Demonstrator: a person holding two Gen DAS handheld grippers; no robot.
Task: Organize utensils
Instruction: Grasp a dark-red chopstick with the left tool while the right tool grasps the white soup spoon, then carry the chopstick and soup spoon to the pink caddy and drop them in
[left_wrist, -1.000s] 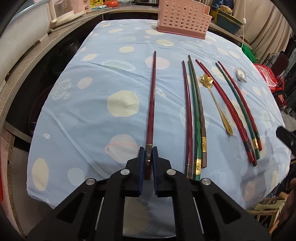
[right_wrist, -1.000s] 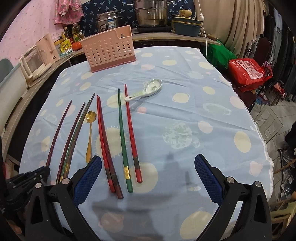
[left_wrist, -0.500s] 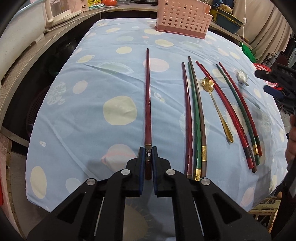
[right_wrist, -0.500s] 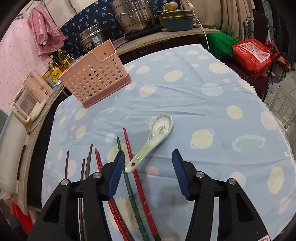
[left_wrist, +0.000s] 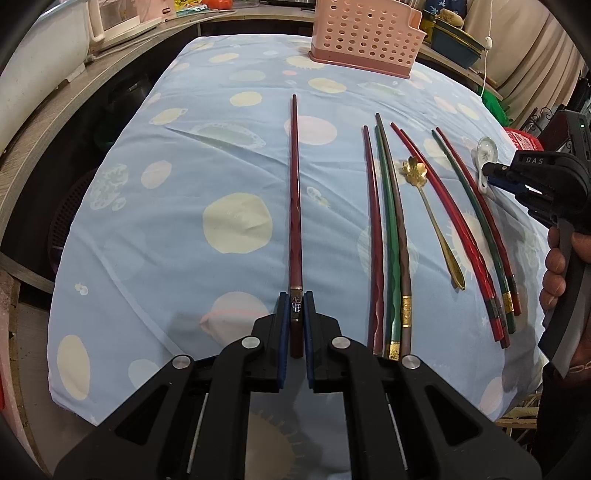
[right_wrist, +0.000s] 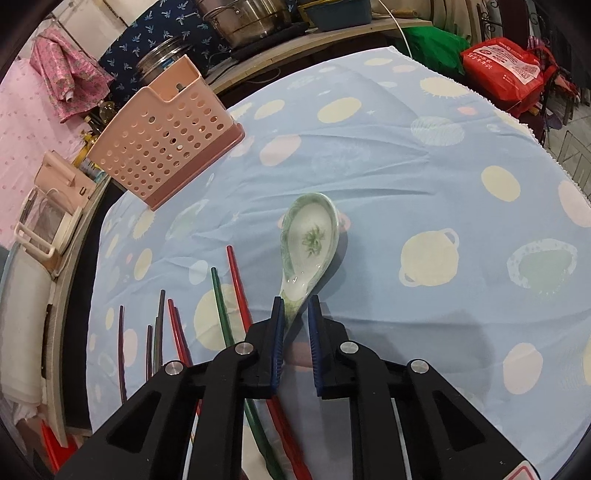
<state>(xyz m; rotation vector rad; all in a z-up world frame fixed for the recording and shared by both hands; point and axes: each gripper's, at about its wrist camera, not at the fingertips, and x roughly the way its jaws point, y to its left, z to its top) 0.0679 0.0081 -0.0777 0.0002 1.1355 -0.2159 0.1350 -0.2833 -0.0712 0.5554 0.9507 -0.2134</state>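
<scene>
The left gripper (left_wrist: 296, 308) is clenched on the butt end of a dark red chopstick (left_wrist: 294, 206), which runs straight away from it toward the far edge of the table (left_wrist: 155, 229); its blue pads (left_wrist: 283, 314) press both sides just past a metal band. The right gripper (right_wrist: 295, 314) straddles the handle of a ceramic spoon (right_wrist: 310, 240) near the table's right edge; its fingers stand narrowly apart with the handle between them, and whether they pinch it I cannot tell.

Between the two grippers, the other utensils lie side by side with their butts toward the near edge: a group of three chopsticks (left_wrist: 388, 229), red, green and brown, then a gold spoon (left_wrist: 428, 206) with a flower-shaped bowl, then four more chopsticks (left_wrist: 476, 221), red and green. A pink basket (left_wrist: 364, 35) with round holes stands upright at the far edge. Bare cloth lies left of the held chopstick and between the utensil tips and the basket.

The table wears a light blue cloth (right_wrist: 424, 166) printed with pale yellow circles, slightly creased. The chopsticks are slim, glossy and tapered, some with gold bands. The ceramic spoon is white with a green pattern, bowl facing up.
</scene>
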